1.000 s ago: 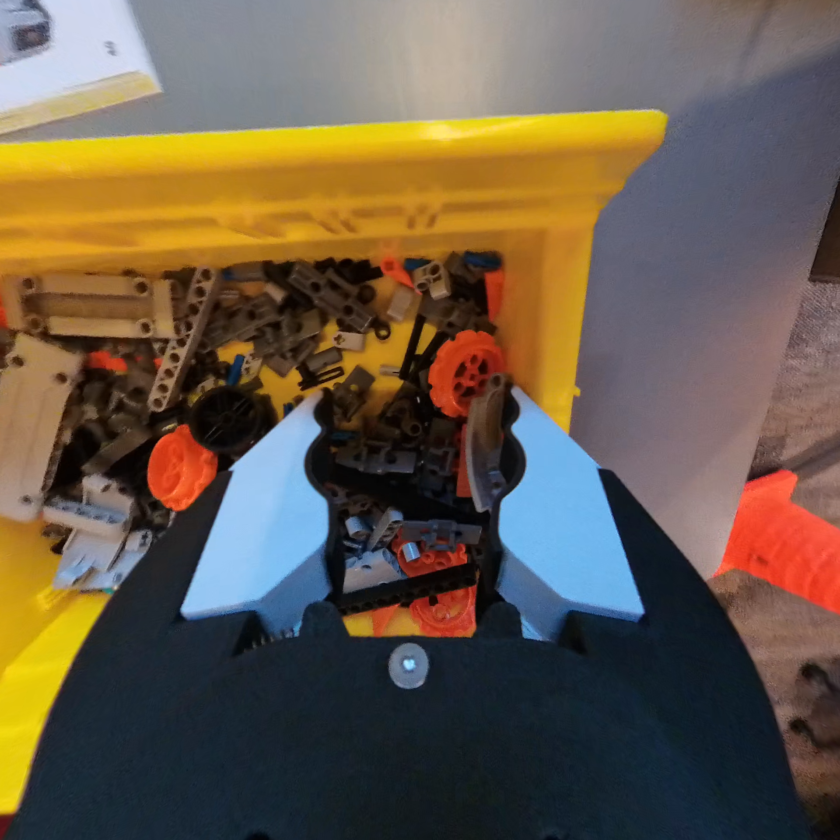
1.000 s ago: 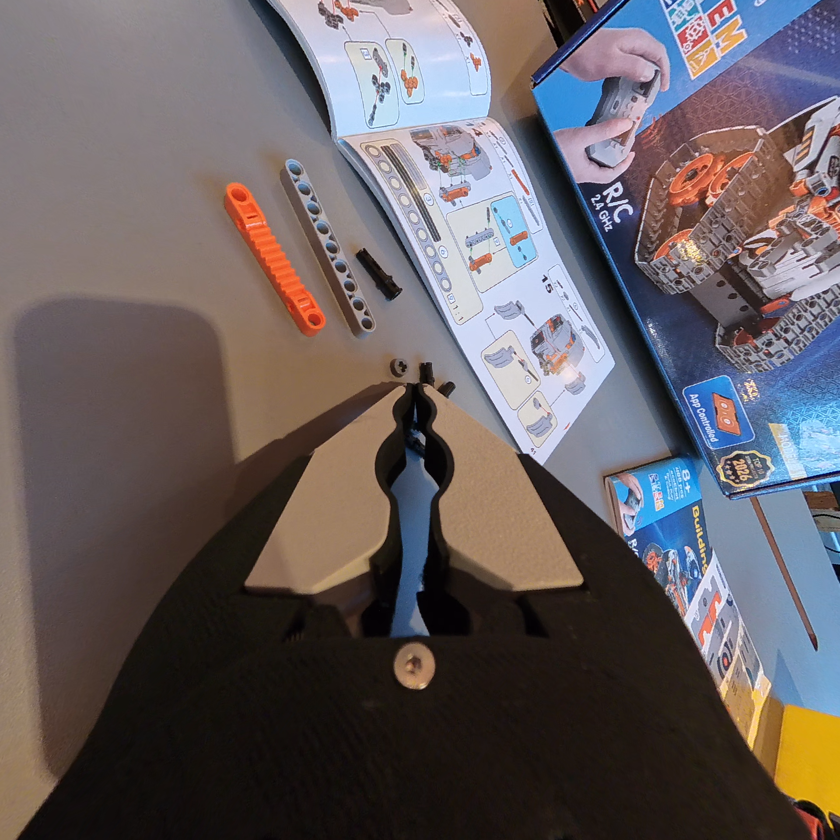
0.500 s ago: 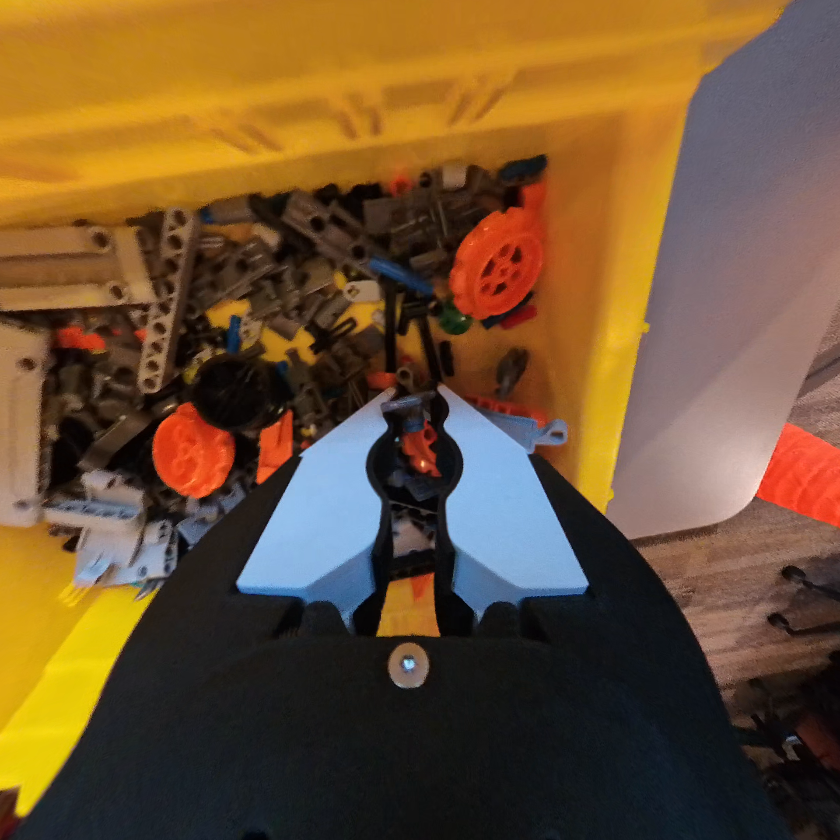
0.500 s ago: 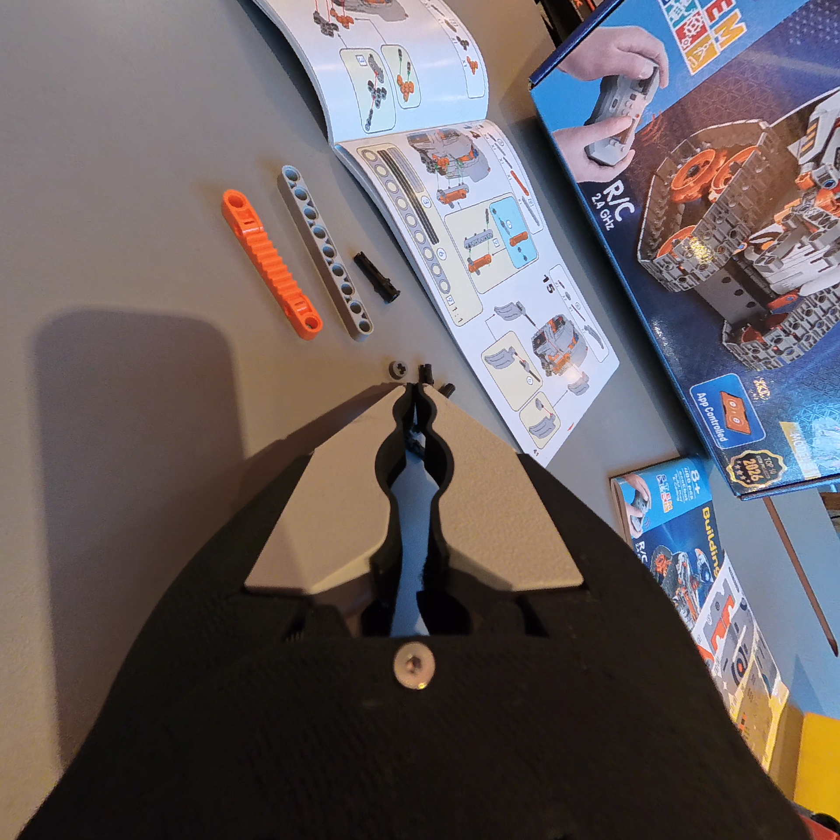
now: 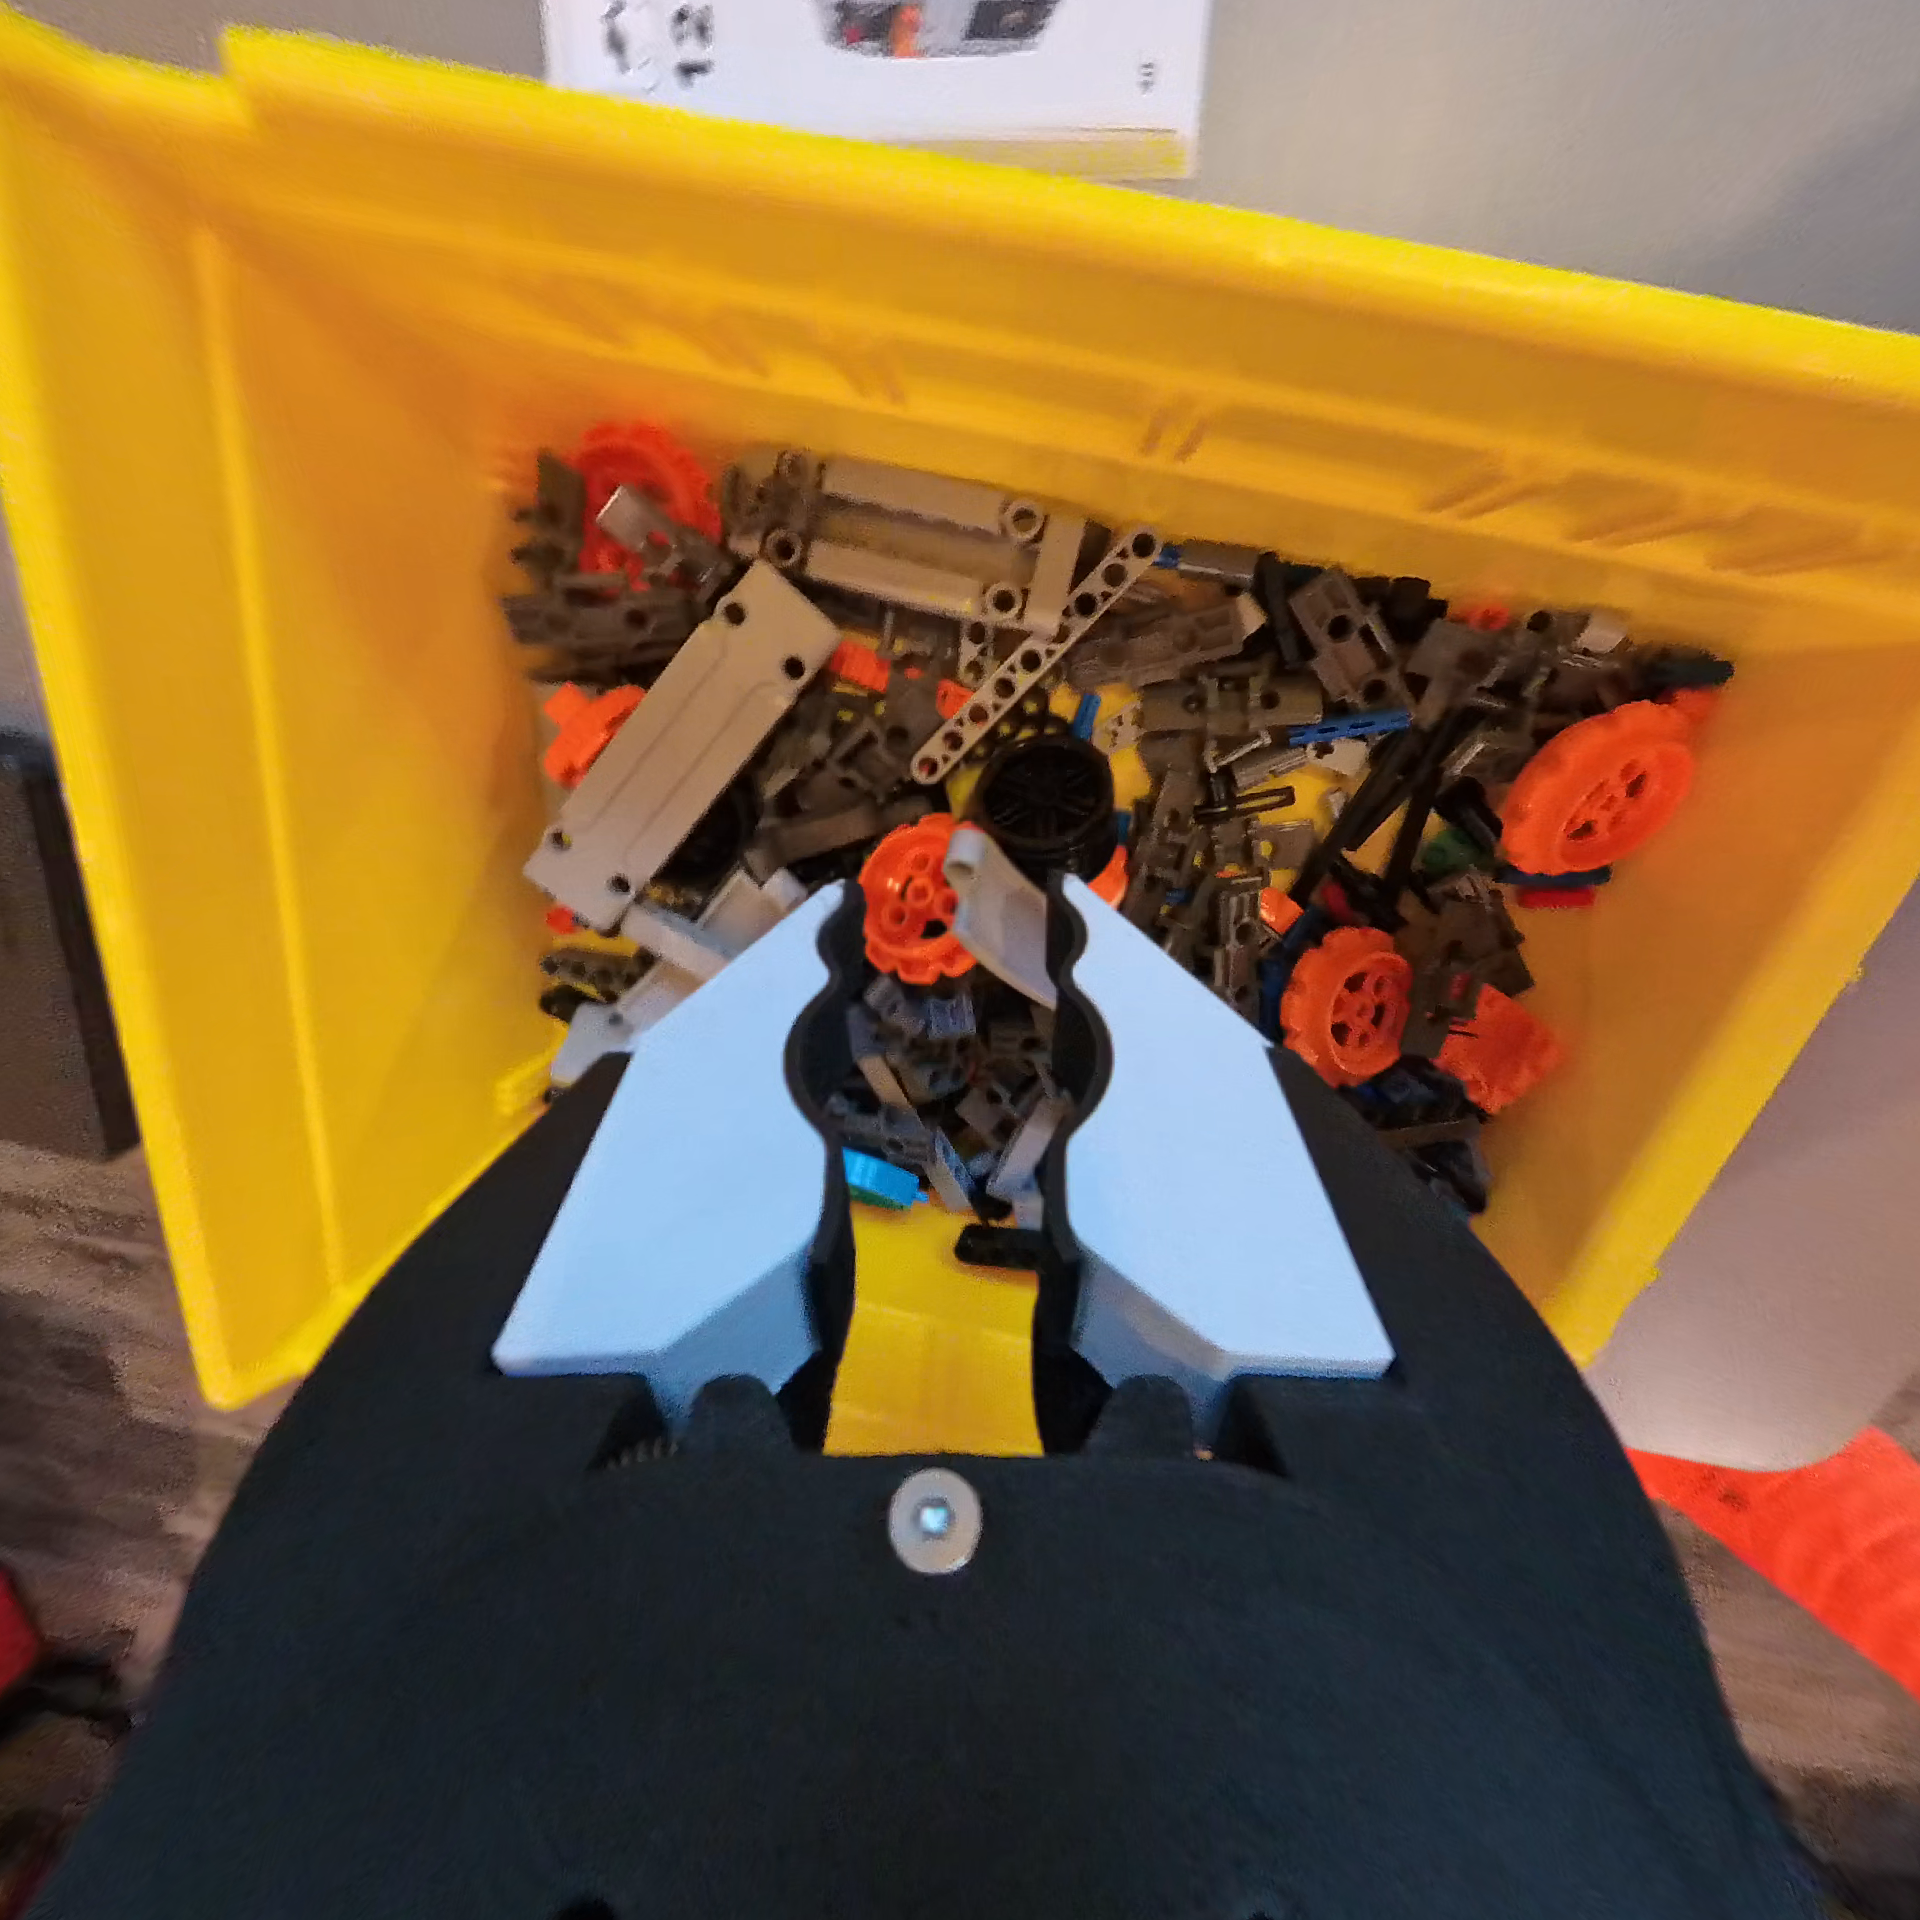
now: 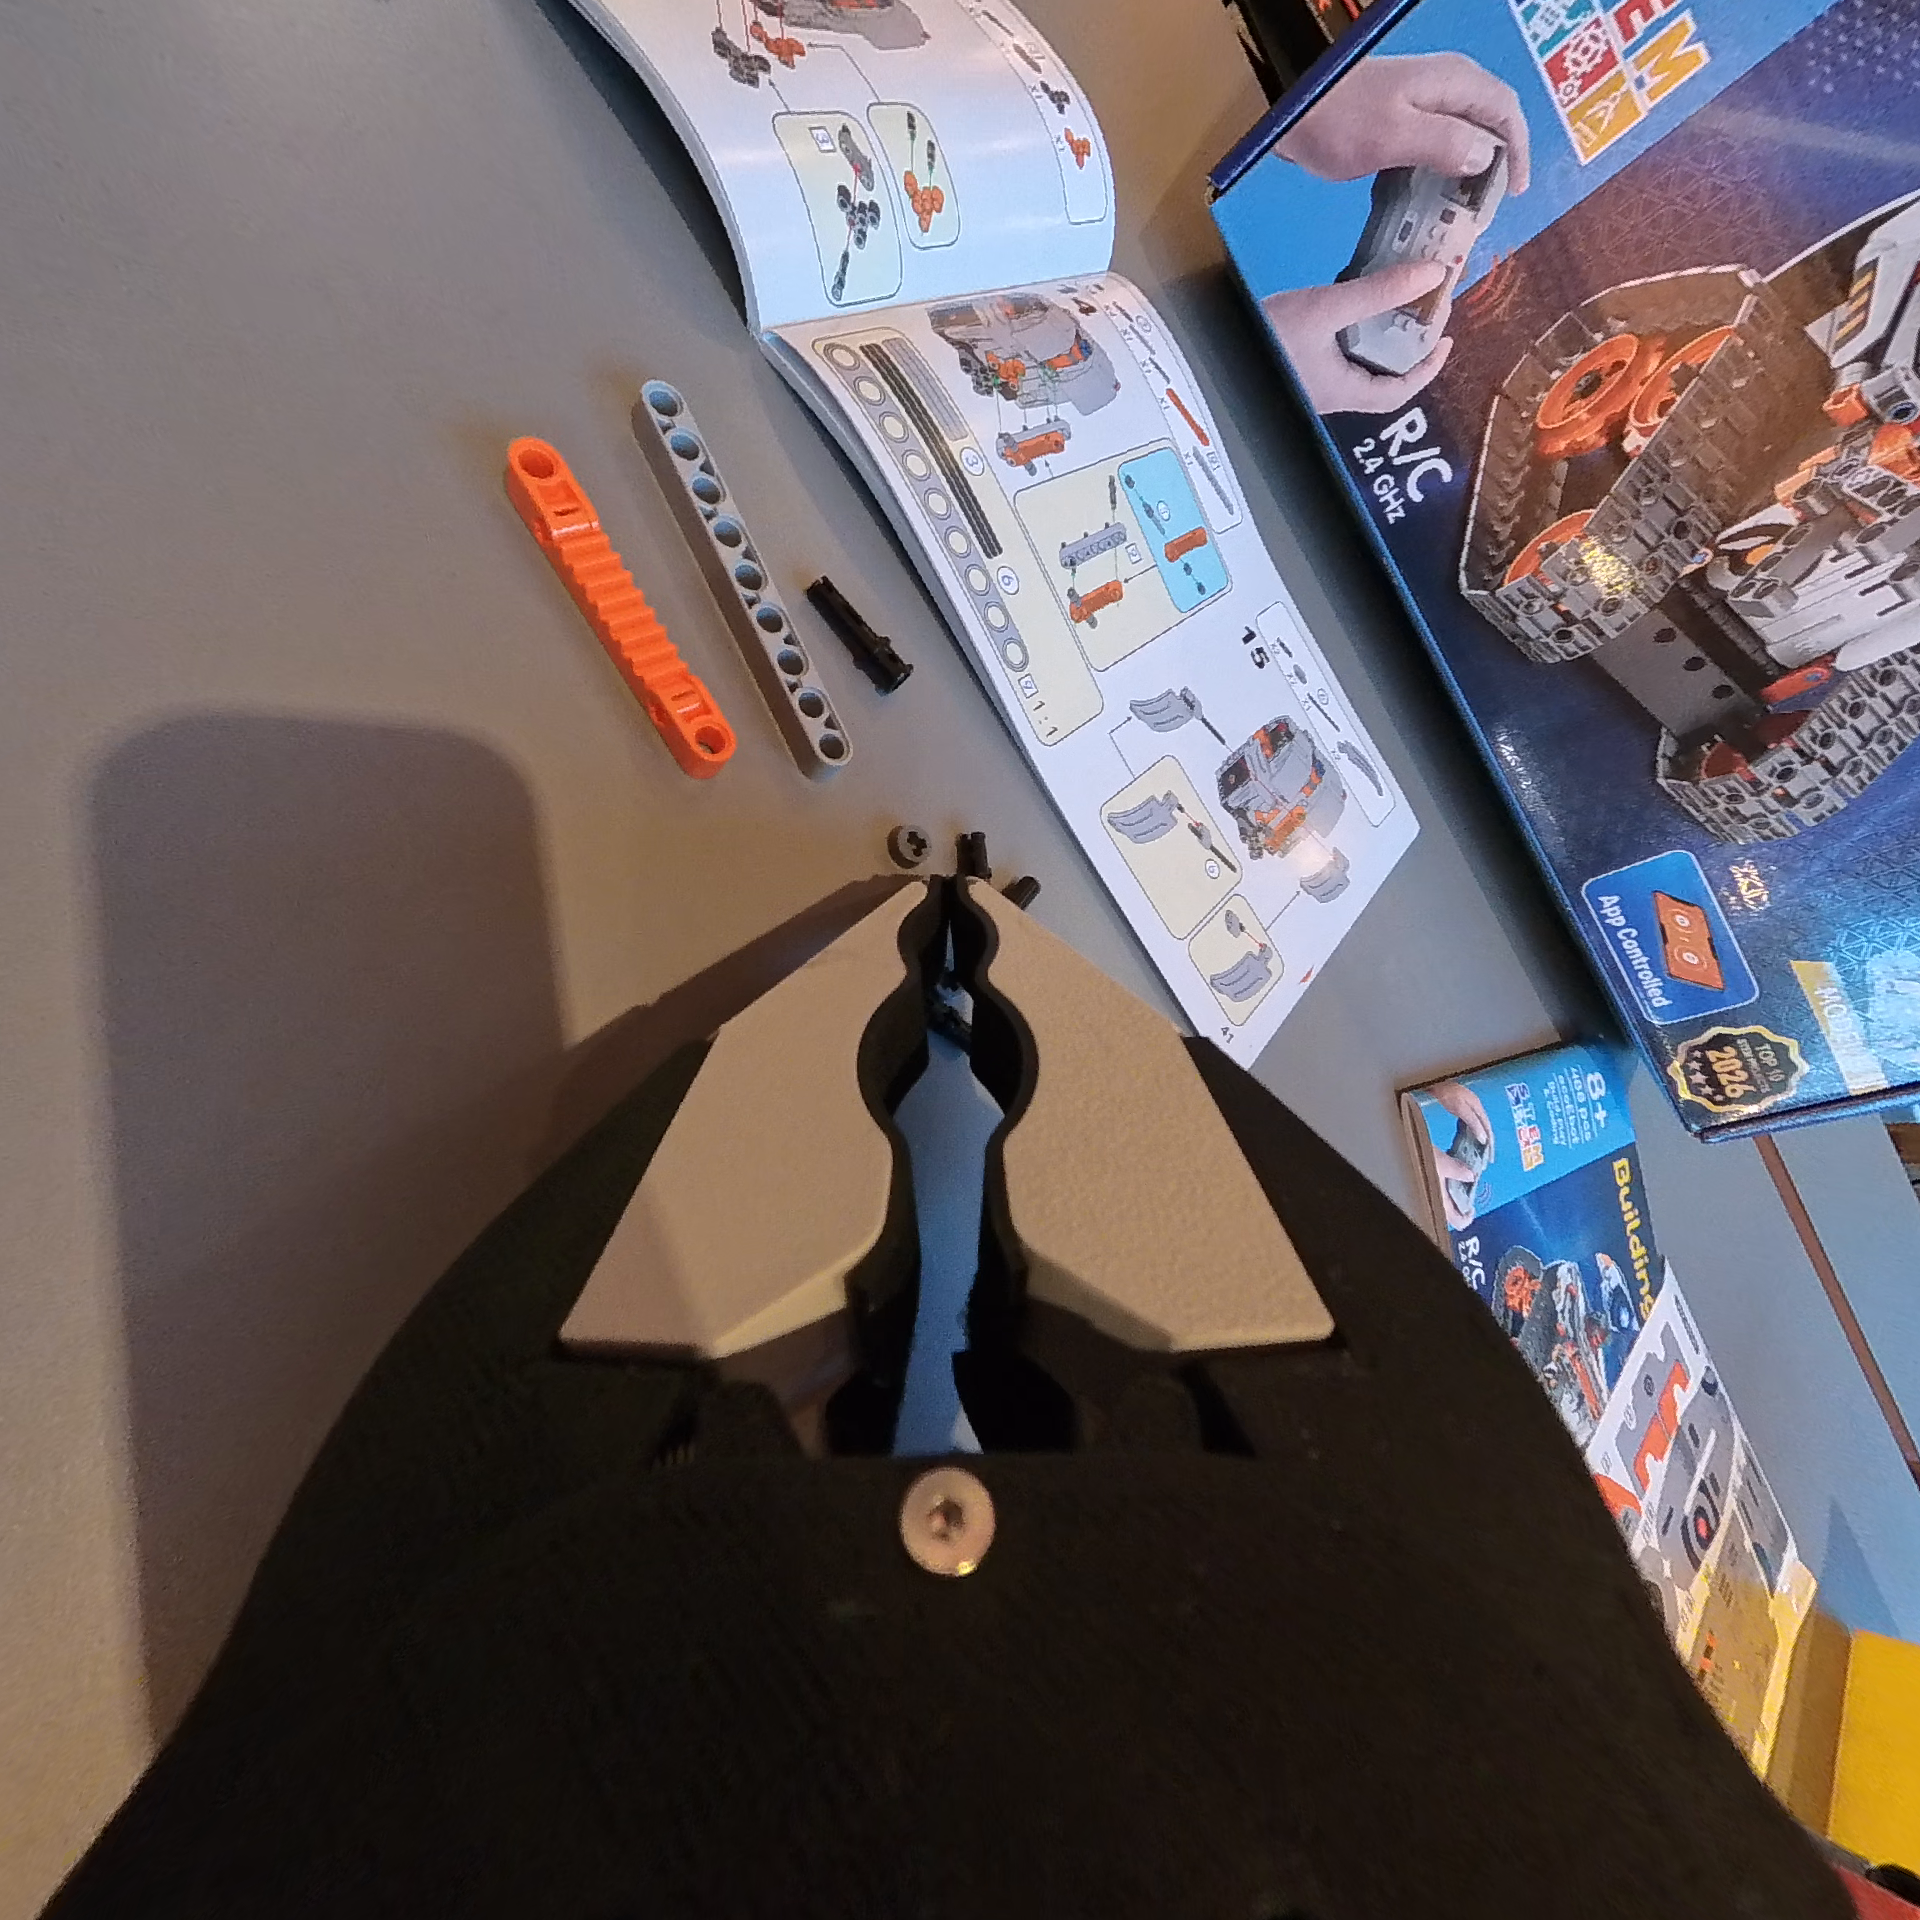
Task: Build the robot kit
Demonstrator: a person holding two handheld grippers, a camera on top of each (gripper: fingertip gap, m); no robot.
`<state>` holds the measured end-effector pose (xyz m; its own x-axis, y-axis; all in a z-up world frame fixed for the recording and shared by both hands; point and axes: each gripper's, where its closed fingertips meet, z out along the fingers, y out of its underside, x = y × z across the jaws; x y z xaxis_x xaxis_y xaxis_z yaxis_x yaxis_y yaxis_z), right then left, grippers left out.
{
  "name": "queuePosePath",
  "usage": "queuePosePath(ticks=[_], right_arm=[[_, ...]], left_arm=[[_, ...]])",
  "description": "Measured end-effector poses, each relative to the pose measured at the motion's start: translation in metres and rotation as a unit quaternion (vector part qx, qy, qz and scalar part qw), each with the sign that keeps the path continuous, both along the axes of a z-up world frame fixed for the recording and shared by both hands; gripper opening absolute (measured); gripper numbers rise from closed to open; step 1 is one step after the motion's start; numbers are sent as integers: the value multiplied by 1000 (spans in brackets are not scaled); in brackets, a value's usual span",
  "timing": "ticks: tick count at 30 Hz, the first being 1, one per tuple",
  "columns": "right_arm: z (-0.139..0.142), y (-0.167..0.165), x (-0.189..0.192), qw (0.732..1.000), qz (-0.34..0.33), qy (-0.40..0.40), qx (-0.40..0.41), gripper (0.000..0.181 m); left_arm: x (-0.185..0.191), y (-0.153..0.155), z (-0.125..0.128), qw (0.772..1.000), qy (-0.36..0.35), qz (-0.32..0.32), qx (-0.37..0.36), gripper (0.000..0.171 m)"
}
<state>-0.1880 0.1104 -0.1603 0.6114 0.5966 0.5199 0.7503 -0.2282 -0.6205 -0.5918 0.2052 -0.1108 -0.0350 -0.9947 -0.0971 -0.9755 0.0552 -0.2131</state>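
A matte grey tabletop [image 6: 312, 312] carries everything in the right wrist view; in the left wrist view a mottled brownish floor shows below the table's edge, with a blurred orange shape at lower right that cannot be identified.

The left gripper [image 5: 951, 894] hangs over a yellow plastic bin [image 5: 312, 727] of grey, black and orange building parts. Its jaws stand apart, yet a curved grey panel piece [image 5: 1003, 920] lies against the inner face of the right finger, its long axis running up and slightly left past the tips — whether it is pinched cannot be told. An orange toothed wheel [image 5: 914, 914] sits just left of it, between the tips; a black wheel [image 5: 1044, 800] lies just beyond.

The right gripper [image 6: 951, 888] is clenched, tips nearly meeting, with small dark pins half hidden in the gap. Just ahead lie a grey bush [image 6: 911, 844] and a black pin [image 6: 974, 854]. Farther ahead-left, an orange toothed rack [image 6: 618, 608] and a grey holed beam [image 6: 743, 577] lie parallel — both slanting away to the left. An open instruction booklet [image 6: 1039, 499] and a blue toy box [image 6: 1662, 520], cut off at the frame, lie to the right.
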Motion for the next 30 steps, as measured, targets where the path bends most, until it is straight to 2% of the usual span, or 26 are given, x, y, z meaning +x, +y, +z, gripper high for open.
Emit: queuePosePath(ticks=[3, 5, 9, 11, 13, 14, 16, 21, 24, 27, 29, 30], right_arm=[[0, 0, 0, 1000, 0, 0, 0, 0], [0, 0, 0, 1000, 1, -1, 0, 0], [0, 0, 0, 1000, 1, -2, 1, 0], [0, 0, 0, 1000, 1, -2, 0, 0], [0, 0, 0, 1000, 1, -4, 1, 0], [0, 0, 0, 1000, 1, -3, 1, 0], [0, 0, 0, 1000, 1, -4, 1, 0], [0, -1, 0, 1000, 1, -5, 2, 0], [0, -1, 0, 1000, 1, -5, 1, 0], [0, -1, 0, 1000, 2, -4, 1, 0], [0, -1, 0, 1000, 2, -3, 0, 0], [0, -1, 0, 1000, 2, -4, 0, 0]], left_arm=[[-16, -1, 11, 998, 5, 56, -15, 29], [-37, -4, 14, 991, 42, 123, -28, 41], [-58, -20, 20, 970, 34, 234, -54, 57], [-70, -33, 16, 953, 58, 290, -70, 69], [-78, -42, 9, 940, 78, 326, -68, 71], [-81, -47, 4, 936, 93, 334, -67, 73], [-90, -56, -10, 924, 132, 352, -69, 96], [-82, -67, -30, 918, 155, 353, -89, 101], [-85, -67, -42, 922, 179, 334, -76, 97], [-83, -65, -44, 926, 190, 319, -67, 96], [-79, -64, -43, 932, 184, 307, -66, 85], [-76, -65, -42, 934, 178, 301, -72, 70]])
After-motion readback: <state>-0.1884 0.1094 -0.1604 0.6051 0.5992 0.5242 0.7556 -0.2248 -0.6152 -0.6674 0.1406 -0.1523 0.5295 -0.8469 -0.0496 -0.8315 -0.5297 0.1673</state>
